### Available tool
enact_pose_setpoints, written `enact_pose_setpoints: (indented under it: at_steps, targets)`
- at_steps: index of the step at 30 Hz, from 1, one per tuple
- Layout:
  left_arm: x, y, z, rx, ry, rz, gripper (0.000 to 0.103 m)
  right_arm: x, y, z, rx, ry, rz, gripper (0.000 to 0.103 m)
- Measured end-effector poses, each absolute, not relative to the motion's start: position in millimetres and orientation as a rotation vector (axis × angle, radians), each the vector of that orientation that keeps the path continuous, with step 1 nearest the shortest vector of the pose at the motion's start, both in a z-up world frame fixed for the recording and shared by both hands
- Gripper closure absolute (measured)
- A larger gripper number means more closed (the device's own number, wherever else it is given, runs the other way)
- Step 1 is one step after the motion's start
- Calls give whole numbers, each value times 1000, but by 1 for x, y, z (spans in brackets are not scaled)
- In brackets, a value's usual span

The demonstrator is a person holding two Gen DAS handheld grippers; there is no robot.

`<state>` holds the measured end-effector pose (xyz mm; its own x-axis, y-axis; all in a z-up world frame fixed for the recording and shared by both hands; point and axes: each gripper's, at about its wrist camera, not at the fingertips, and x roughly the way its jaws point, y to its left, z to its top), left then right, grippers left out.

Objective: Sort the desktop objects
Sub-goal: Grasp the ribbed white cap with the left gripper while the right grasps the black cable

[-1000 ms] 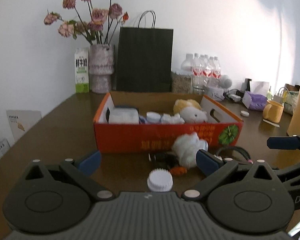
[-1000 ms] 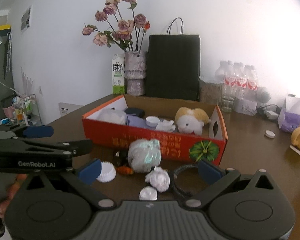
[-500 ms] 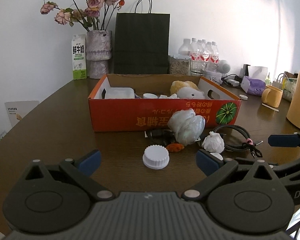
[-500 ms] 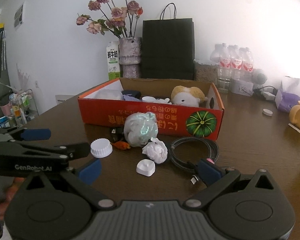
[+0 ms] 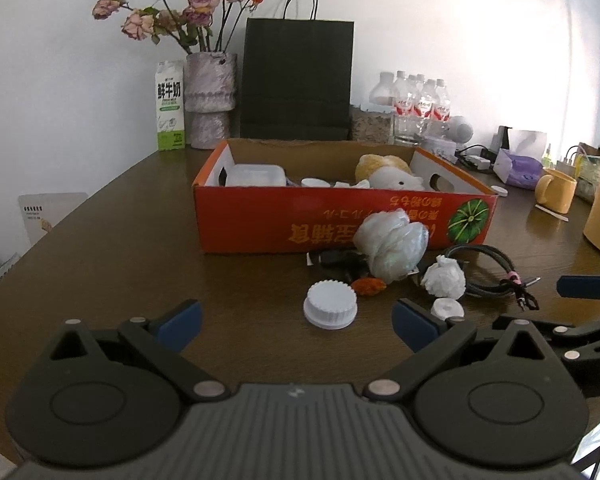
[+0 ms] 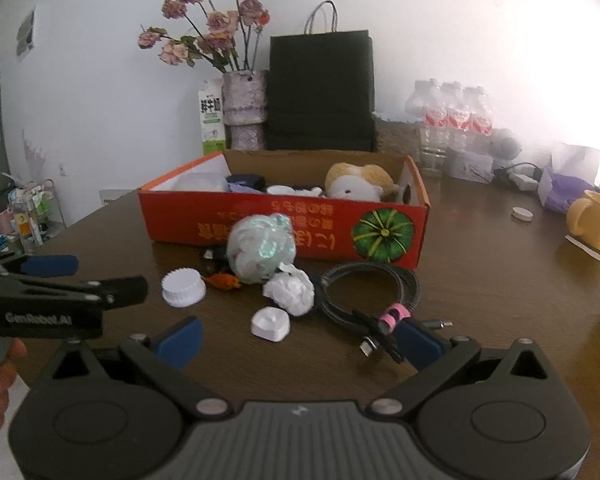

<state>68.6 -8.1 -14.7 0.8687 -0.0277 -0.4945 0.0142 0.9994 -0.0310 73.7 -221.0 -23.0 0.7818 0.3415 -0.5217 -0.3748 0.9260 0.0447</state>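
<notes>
Both grippers' jaws wide apart

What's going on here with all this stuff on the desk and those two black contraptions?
A person is tidying a desk with a hand-held claw in each hand. Both the left claw and the right claw are open and empty, hovering above the table. Loose items lie in front of an orange cardboard box: a white ribbed cap, a crumpled plastic bag, a paper wad, a small white puck and a coiled black cable. The box already holds a plush toy and some white containers.
</notes>
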Motion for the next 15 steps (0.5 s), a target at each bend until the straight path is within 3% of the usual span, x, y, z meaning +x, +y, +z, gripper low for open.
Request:
enact_pose_setpoints:
  at_steps: [15]
  targets:
    - [97,-10,-26,-28,596,-39,0,111,-238,-38,-114,598,302,0]
